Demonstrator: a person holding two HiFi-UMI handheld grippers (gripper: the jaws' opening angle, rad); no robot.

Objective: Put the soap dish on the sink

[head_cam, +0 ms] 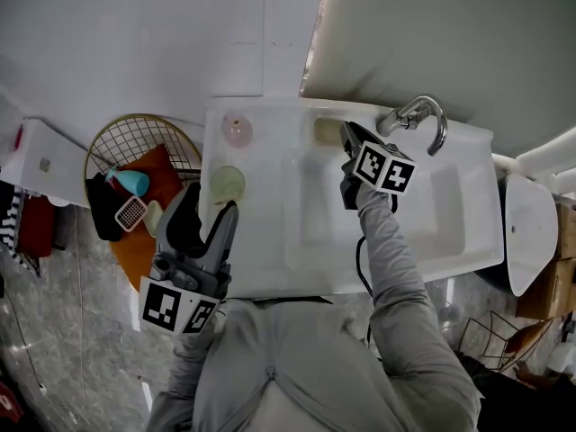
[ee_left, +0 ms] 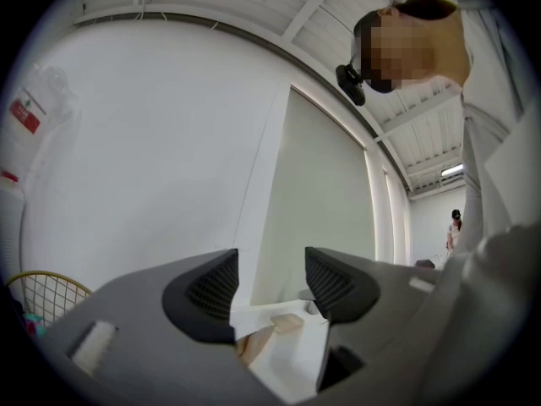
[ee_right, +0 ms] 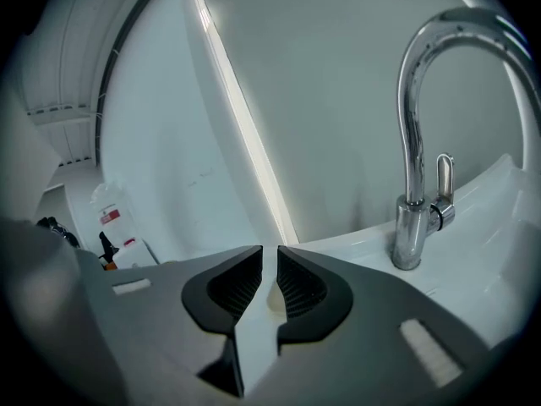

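The soap dish (head_cam: 326,130) is a small pale cream piece on the back ledge of the white sink (head_cam: 270,268), left of the chrome faucet (head_cam: 421,115). My right gripper (head_cam: 346,136) reaches across the basin and its tips meet the dish. In the right gripper view the jaws of my right gripper (ee_right: 270,265) are closed to a thin slit, with the cream dish (ee_right: 275,301) showing in it. My left gripper (head_cam: 205,216) hangs open over the sink's front left edge, nothing between its fingers (ee_left: 207,290).
A pink round item (head_cam: 236,130) and a pale green round dish (head_cam: 228,184) lie on the sink's left ledge. A gold wire basket (head_cam: 126,138) holding cloths and small things stands on the floor to the left. A white bin (head_cam: 531,232) stands on the right.
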